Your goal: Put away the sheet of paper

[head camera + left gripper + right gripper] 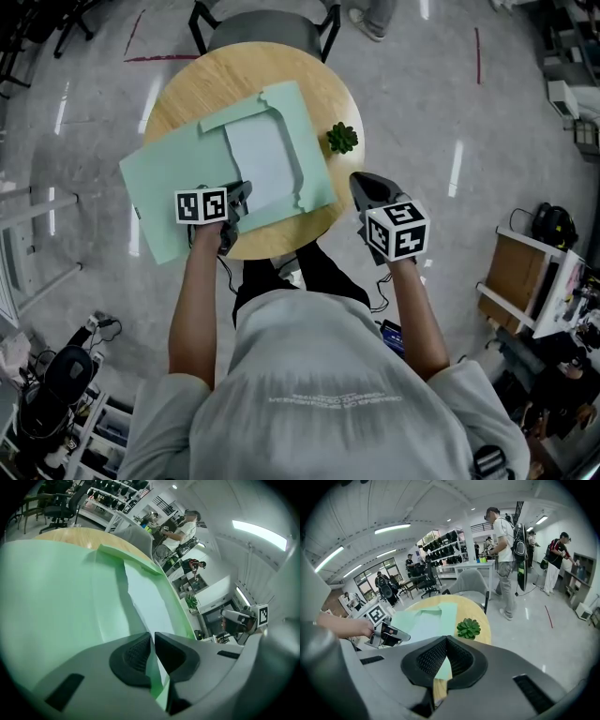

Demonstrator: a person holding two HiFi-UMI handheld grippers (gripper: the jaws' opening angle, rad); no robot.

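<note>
Sheet of paper [261, 155] lies flat in the right half of the open green folder [169, 178], mid-table [202, 84], tucked under the pocket flaps on its 12 and 3 o'clock sides. Left gripper [234, 202] is at the table's 6 o'clock with its jaws pinched narrow on the folder's near edge; green card runs right between the pads [136, 656]. Right gripper [367, 187] hovers just off the rim at 4 o'clock, jaws together, nothing in them. My read: the step is closing the cover over the sheet. Swing the left half up and over toward 3 o'clock in a low arc, keep the pinch at the edge so the card hinges at the spine rather than buckling, and press the right gripper on the folder's 5 o'clock corner so the base doesn't skate. Edges: the folder's left half overhangs the rim from 7 to 9 o'clock, unsupported, so it may tip if dragged that way. Plant [342, 139] sits at 3 o'clock, just beside the folder edge, so stop short of it. Chair [267, 23] at 12 o'clock; open floor at 9 and 3.
</note>
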